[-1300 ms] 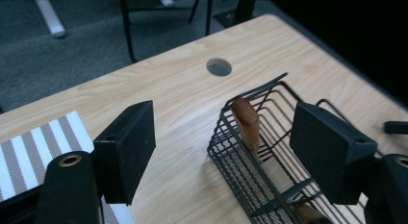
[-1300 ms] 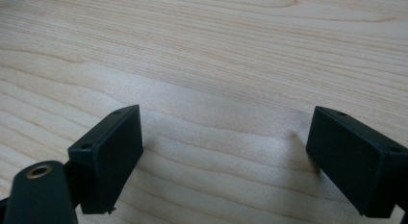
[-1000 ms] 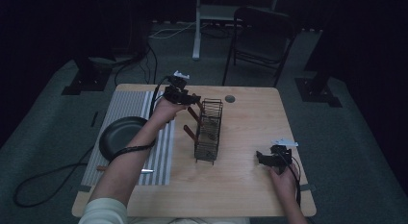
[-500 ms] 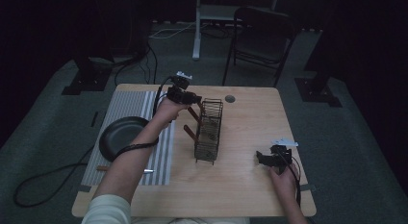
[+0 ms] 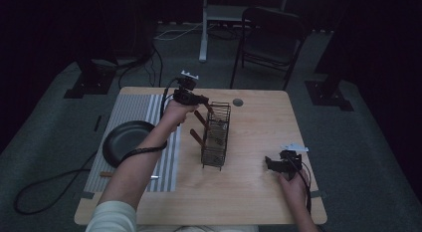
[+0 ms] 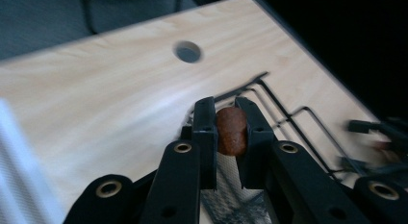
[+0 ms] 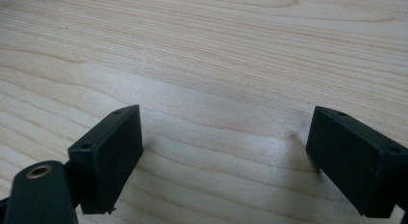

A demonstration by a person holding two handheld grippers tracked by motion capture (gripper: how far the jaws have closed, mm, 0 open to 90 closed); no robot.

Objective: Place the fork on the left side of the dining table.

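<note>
A black wire rack (image 5: 217,135) stands mid-table with two brown wooden handles (image 5: 201,118) sticking out of its left side. My left gripper (image 5: 204,103) is at the rack's far left corner, shut on the upper handle; in the left gripper view its rounded brown end (image 6: 231,130) sits clamped between the jaws, my left gripper (image 6: 230,137) just above the rack's wires (image 6: 288,118). My right gripper (image 5: 271,164) rests low near the table's front right, open, and in the right gripper view my right gripper (image 7: 223,152) has bare wood between its jaws.
A black frying pan (image 5: 125,141) lies on a grey striped mat (image 5: 130,117) at the table's left. A round cable hole (image 5: 238,102) sits near the far edge. A folding chair (image 5: 271,35) and stands are on the floor behind the table.
The left hand has stayed at the rack's far corner, shifting only slightly on the handle. The right gripper has not moved.
</note>
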